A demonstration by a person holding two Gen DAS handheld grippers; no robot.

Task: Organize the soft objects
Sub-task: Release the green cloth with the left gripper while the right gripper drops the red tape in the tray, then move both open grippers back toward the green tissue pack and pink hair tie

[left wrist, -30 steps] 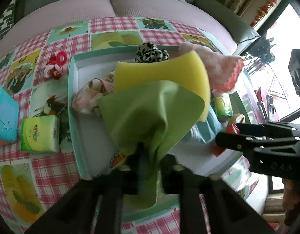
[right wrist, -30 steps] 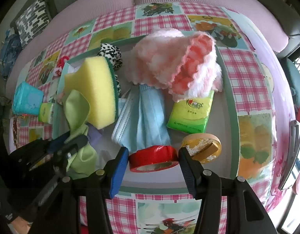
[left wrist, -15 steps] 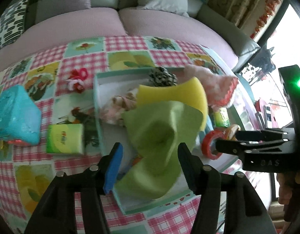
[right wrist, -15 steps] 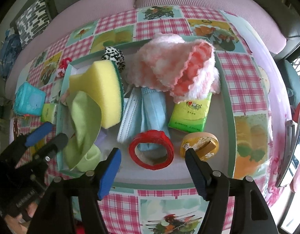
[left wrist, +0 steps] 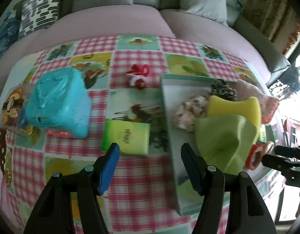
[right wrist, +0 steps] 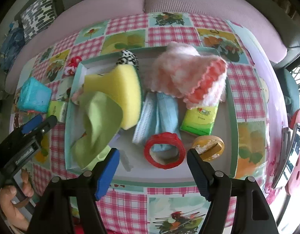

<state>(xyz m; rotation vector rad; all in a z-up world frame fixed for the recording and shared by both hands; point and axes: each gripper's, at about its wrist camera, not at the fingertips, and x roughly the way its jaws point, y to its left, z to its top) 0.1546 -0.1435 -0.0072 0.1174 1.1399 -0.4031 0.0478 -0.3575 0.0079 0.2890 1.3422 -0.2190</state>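
Note:
A teal-rimmed tray (right wrist: 233, 117) holds a green cloth (right wrist: 99, 120), a yellow sponge (right wrist: 118, 89), a fluffy pink knit (right wrist: 188, 76), blue face masks (right wrist: 159, 115), a green tissue pack (right wrist: 200, 119), a red tape roll (right wrist: 164, 152) and a tan tape roll (right wrist: 208, 148). My right gripper (right wrist: 152, 161) is open just short of the red roll. My left gripper (left wrist: 150, 159) is open and empty above the table left of the tray (left wrist: 170, 128), near a second green tissue pack (left wrist: 126, 136). The green cloth (left wrist: 222, 136) lies to its right.
A turquoise wipes pack (left wrist: 58, 103) and red-and-pink hair ties (left wrist: 138, 76) lie on the checked tablecloth (left wrist: 142, 185) left of the tray. A pink sofa (right wrist: 150, 2) runs behind the table. A phone (right wrist: 290, 152) lies at the table's right edge.
My left gripper has opened, let go of the green cloth in the tray, and moved left and back. My right gripper has opened off the red tape roll and pulled back.

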